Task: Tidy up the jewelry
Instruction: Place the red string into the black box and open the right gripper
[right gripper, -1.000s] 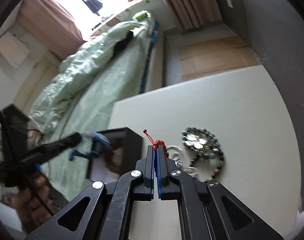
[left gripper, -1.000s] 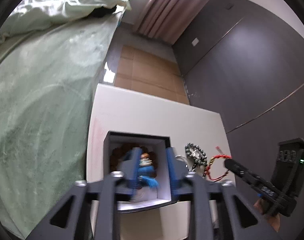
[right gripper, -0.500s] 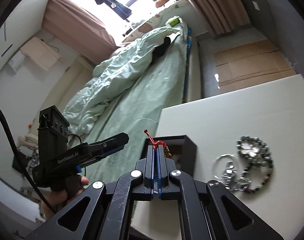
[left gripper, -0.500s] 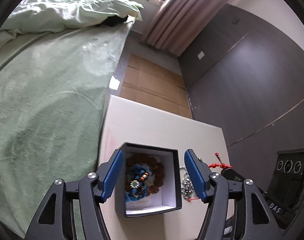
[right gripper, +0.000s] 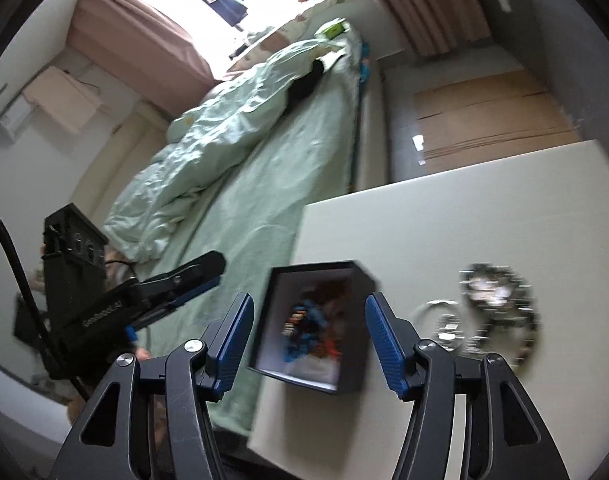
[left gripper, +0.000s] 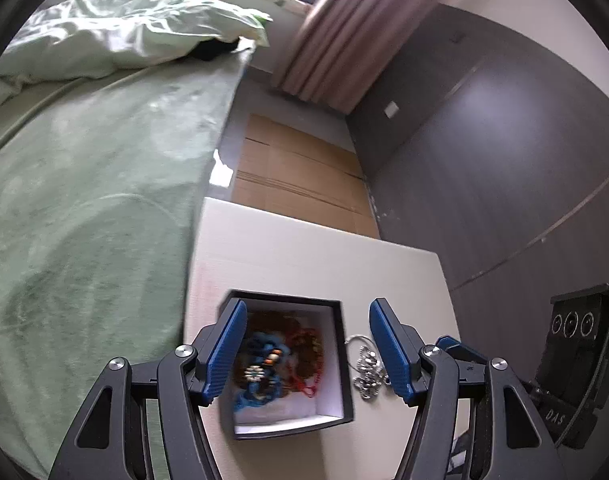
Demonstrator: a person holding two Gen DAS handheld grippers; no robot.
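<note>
A black box with a white lining [left gripper: 346, 364] [right gripper: 358, 276] stands on the white table [left gripper: 304, 260] near its left edge. It holds a blue beaded piece [left gripper: 260, 372], brown beads [left gripper: 308, 344] and a red cord piece [left gripper: 304, 388] [right gripper: 328, 348]. My left gripper [left gripper: 308, 350] is open and empty above the box. My right gripper [right gripper: 306, 340] is open and empty above the box too. A silver chain [left gripper: 366, 372] [right gripper: 444, 324] lies on the table right of the box. A dark beaded bracelet [right gripper: 500, 300] lies further right, blurred.
A bed with green bedding [left gripper: 88, 184] [right gripper: 240, 152] runs along the table's left edge. Flattened cardboard [left gripper: 296, 184] lies on the floor beyond the table. A dark wall [left gripper: 504, 160] stands to the right. The other gripper's body shows in each view [left gripper: 576, 360] [right gripper: 116, 304].
My right gripper has opened and the red cord piece it held now lies in the box. My left gripper, open since half a second ago, has risen slightly above the box.
</note>
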